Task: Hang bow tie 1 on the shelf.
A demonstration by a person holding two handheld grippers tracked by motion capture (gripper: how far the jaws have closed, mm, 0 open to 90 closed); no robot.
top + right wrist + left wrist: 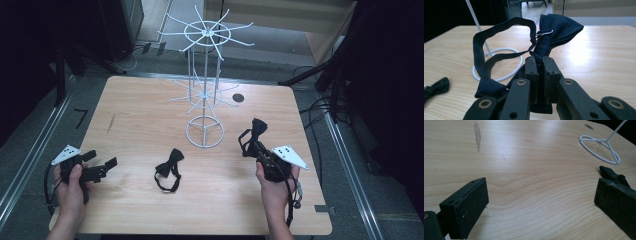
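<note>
My right gripper [254, 144] is shut on a dark blue bow tie [554, 30], pinching its knot; the strap loop [491, 57] hangs off to the left, and the tie [257, 129] is lifted above the table right of the stand. A second black bow tie [169, 167] lies flat on the table in the middle, with its strap curled toward me. My left gripper [102, 167] rests low at the table's left, open, with nothing between its pads [471, 205]. A white wire display stand [205, 75] with spoke hooks rises from a ring base [205, 132].
The wooden table [140, 110] has a small round hole [238, 98] at the back right of the stand. Dark equipment and cables surround the table's sides. The stand's ring base [599, 148] lies ahead and right of my left gripper.
</note>
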